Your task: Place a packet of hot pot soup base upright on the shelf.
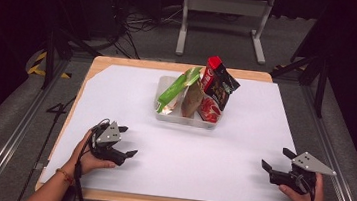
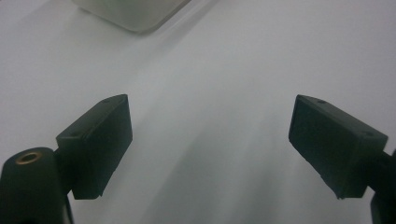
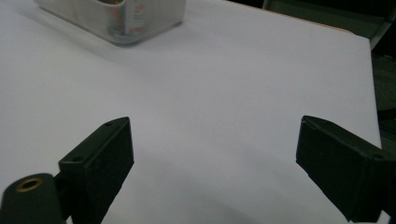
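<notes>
Toward the bench's (image 1: 118,81) far edge, a tray (image 1: 164,86) holds upright snack bags (image 1: 221,85), loosely leaning. Left gripper (image 1: 127,141) and right gripper (image 1: 275,159) rest near the front corners, jaws apart, empty. Risk: a careless reach could topple the bags or shove the tray.

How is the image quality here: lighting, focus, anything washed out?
High view: table brightly lit, surroundings dark, snack bags readable. Left gripper view: white bin blurred, sheet nearly featureless. Right gripper view: bin soft, black claw fingers underexposed.
</notes>
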Available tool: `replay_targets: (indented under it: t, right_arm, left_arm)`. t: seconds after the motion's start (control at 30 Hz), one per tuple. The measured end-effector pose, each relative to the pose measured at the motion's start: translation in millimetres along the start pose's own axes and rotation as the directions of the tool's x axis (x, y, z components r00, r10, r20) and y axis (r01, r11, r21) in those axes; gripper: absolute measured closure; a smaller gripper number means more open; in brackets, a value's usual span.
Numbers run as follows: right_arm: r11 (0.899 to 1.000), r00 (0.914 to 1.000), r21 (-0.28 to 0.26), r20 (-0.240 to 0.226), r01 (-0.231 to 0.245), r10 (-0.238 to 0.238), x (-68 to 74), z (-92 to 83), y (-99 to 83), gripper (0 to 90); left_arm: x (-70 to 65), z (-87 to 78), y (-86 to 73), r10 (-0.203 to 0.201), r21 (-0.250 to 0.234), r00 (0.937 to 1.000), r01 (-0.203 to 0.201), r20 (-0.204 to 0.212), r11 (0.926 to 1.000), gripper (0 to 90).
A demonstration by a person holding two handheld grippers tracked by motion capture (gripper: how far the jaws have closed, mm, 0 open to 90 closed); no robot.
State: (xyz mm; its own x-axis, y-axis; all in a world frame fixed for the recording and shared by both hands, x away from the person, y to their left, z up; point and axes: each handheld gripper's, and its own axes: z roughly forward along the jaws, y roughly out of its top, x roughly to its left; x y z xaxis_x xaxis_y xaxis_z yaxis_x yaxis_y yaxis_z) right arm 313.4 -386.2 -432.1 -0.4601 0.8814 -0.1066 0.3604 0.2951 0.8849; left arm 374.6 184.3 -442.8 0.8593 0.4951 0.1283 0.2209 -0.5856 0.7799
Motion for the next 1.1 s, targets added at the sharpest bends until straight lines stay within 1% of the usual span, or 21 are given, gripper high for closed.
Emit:
replay_targets:
  t: [0.1, 0.2, 0.3, 0.37, 0.43, 0.47, 0.6, 0.63, 0.67, 0.7, 0.73, 0.9, 1.1]
  right_arm:
    - [1.000, 1.0000, -0.011, 0.005, 0.000, 0.000, -1.2, -1.7, 0.9, 11.8]
    - [1.000, 1.0000, -0.013, 0.005, -0.002, 0.002, -1.5, -1.0, 1.3, 11.7]
    - [1.000, 1.0000, -0.009, 0.002, -0.001, 0.001, -0.3, 0.9, 1.9, 11.7]
    - [1.000, 1.0000, -0.005, 0.002, 0.006, -0.006, 1.7, 2.6, 2.9, 11.7]
    - [1.000, 0.9999, -0.002, -0.005, 0.011, -0.011, 3.5, 3.7, 3.3, 11.7]
    - [1.000, 0.9998, 0.001, -0.004, 0.021, -0.021, 4.7, 4.1, 3.5, 11.5]
    - [1.000, 0.9997, 0.000, -0.009, 0.023, -0.023, 5.8, 4.5, 3.6, 11.4]
    - [1.000, 0.9997, -0.002, -0.011, 0.023, -0.023, 6.0, 4.3, 3.4, 11.4]
    - [1.000, 0.9997, -0.002, -0.011, 0.023, -0.023, 6.0, 4.3, 3.4, 11.4]
    - [1.000, 0.9997, -0.003, -0.009, 0.023, -0.023, 6.0, 4.1, 3.5, 11.4]
    - [1.000, 0.9997, -0.006, -0.010, 0.023, -0.023, 5.9, 4.0, 3.6, 11.4]
    - [1.000, 0.9995, -0.006, -0.014, 0.028, -0.028, 7.0, 4.2, 4.4, 11.3]
    - [0.999, 0.9987, -0.004, -0.022, 0.047, -0.047, 10.4, 3.8, 6.5, 11.2]
  left_arm:
    - [-0.5, 0.5, 0.9, 0.000, -0.004, 1.0000, 0.000, 0.002, 1.0000, 14.5]
    - [-1.8, -0.4, 0.8, 0.011, -0.005, 0.9999, -0.011, 0.007, 0.9999, 14.5]
    - [-1.5, -3.8, -0.8, 0.012, -0.022, 0.9999, -0.011, 0.004, 0.9997, 14.4]
    - [-1.8, -7.4, -1.5, 0.005, -0.037, 1.0000, -0.005, -0.004, 0.9993, 14.4]
    - [-1.5, -9.9, -1.5, 0.009, -0.045, 0.9999, -0.010, -0.009, 0.9989, 14.4]
    - [-1.5, -9.9, -1.5, 0.009, -0.045, 0.9999, -0.010, -0.009, 0.9989, 14.3]
    - [-1.6, -10.6, -1.3, 0.003, -0.050, 0.9999, -0.003, -0.013, 0.9988, 12.5]
    - [-1.6, -11.8, -0.6, 0.005, -0.065, 0.9999, -0.005, -0.013, 0.9979, 12.2]
    - [-1.6, -11.8, -0.6, 0.005, -0.065, 0.9999, -0.005, -0.013, 0.9979, 12.0]
    - [-1.6, -12.1, 0.1, 0.007, -0.072, 0.9997, -0.009, -0.024, 0.9974, 11.4]
    - [-1.5, -12.2, 0.1, 0.007, -0.075, 0.9997, -0.009, -0.022, 0.9972, 11.2]
    - [-1.5, -11.9, -0.2, 0.010, -0.073, 0.9996, -0.012, -0.028, 0.9973, 11.2]
    - [-1.4, -11.4, -0.1, 0.015, -0.068, 0.9995, -0.017, -0.029, 0.9975, 11.9]
